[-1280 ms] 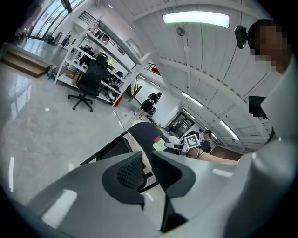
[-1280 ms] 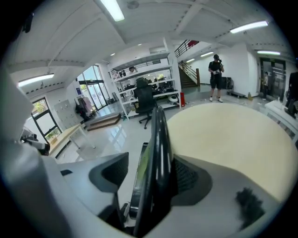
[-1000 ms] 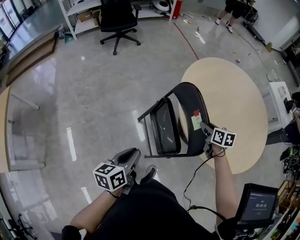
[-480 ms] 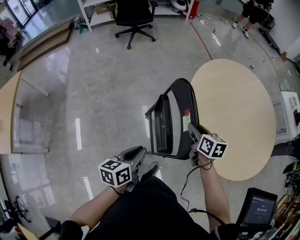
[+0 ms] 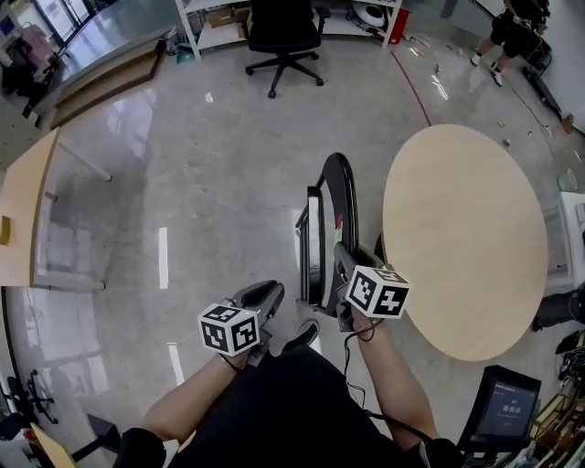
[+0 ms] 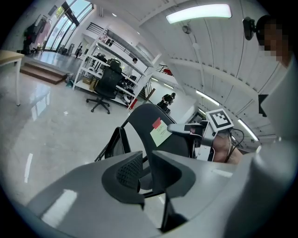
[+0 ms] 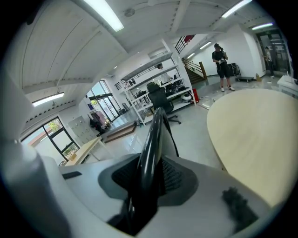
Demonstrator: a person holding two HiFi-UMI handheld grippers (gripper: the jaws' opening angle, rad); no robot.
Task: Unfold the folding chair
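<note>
The black folding chair [image 5: 339, 196] stands folded on the floor, edge-on in the head view, just left of the round table. Red and green notes are stuck to its backrest [image 6: 160, 132]. My right gripper [image 5: 345, 262] is shut on the rim of the backrest, and the black rim [image 7: 153, 135] runs up between its pads [image 7: 173, 179]. My left gripper [image 5: 265, 294] hangs low and to the left of the chair, apart from it. Its jaws [image 6: 146, 169] stand a narrow gap apart with nothing between them. The right gripper [image 6: 179, 128] also shows in the left gripper view, on the chair's rim.
A round beige table [image 5: 466, 228] sits right beside the chair. A black office chair [image 5: 285, 27] and white shelving stand at the back. A wooden table [image 5: 27, 210] is at the left, and a screen [image 5: 503, 411] at lower right. A person [image 5: 512, 27] stands far off.
My right gripper has swung left with the chair, turning it from broadside to edge-on and drawing it off the round table. The left gripper has barely shifted.
</note>
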